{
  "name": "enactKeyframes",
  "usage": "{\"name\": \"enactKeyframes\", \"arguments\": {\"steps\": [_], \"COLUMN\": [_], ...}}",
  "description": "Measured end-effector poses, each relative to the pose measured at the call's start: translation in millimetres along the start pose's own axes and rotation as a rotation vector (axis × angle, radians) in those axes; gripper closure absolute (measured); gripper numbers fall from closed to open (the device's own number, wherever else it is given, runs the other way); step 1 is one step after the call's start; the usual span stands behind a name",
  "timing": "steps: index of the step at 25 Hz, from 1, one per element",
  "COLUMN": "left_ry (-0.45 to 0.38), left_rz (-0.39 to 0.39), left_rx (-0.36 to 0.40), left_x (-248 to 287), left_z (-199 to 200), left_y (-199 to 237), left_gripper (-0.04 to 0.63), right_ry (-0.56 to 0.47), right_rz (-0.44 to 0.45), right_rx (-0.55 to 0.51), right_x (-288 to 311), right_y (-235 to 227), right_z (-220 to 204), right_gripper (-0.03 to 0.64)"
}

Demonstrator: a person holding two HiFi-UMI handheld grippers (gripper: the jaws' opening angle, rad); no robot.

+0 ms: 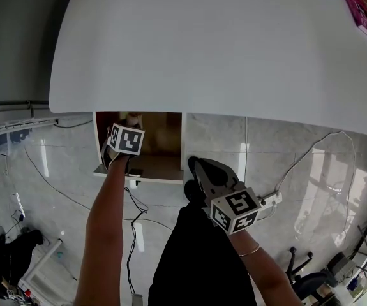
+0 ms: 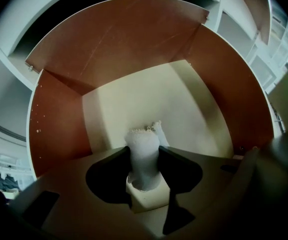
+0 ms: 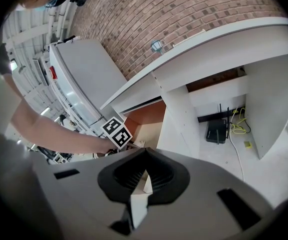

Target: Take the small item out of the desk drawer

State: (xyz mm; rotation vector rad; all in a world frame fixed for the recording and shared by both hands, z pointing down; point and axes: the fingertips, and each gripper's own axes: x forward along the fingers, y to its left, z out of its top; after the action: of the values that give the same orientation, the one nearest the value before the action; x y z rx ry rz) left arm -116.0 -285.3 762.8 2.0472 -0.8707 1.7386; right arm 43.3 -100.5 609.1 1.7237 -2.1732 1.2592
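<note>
The desk drawer (image 1: 146,171) stands pulled out under the white desk top; its brown walls (image 2: 58,124) and pale floor (image 2: 179,99) fill the left gripper view. A small white fuzzy item (image 2: 142,146) stands on that floor. My left gripper (image 2: 144,159) reaches into the drawer, and its two dark jaws touch the item on both sides. In the head view only that gripper's marker cube (image 1: 126,139) shows at the drawer mouth. My right gripper (image 1: 194,164) hangs in front of the drawer's right corner, its jaws (image 3: 145,154) together with nothing between them.
The white desk top (image 1: 221,43) overhangs the drawer. A pink object (image 1: 362,11) lies at its far right corner. Cables (image 1: 317,145) and a power strip (image 1: 269,199) lie on the tiled floor. A black box with wires (image 3: 216,131) sits under the desk. An office chair (image 1: 311,279) stands at lower right.
</note>
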Motion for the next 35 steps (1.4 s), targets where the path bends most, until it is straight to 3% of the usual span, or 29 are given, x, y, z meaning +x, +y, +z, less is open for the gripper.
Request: {"name": "enactKeyframes", "arguments": {"steps": [8, 28, 35], "left_ry": [-0.037, -0.194, -0.255], "left_rz": [-0.006, -0.027, -0.03], "left_rx": [0.036, 0.034, -0.011], "left_x": [-17.8, -110.9, -146.8], "left_z": [8.9, 20.3, 21.0], "left_y": [-10.2, -41.6, -51.3], "left_gripper": [0.413, 0.413, 0.413], "right_ry": [0.001, 0.002, 0.001], "right_rz": [0.0, 0.044, 0.077], "right_rx": [-0.003, -0.033, -0.06], "right_x": [-1.5, -7.9, -11.4], "right_y": [3.6, 34.0, 49.2], "right_z": [3.0, 30.9, 44.6], "right_gripper": [0.611, 0.611, 0.611]}}
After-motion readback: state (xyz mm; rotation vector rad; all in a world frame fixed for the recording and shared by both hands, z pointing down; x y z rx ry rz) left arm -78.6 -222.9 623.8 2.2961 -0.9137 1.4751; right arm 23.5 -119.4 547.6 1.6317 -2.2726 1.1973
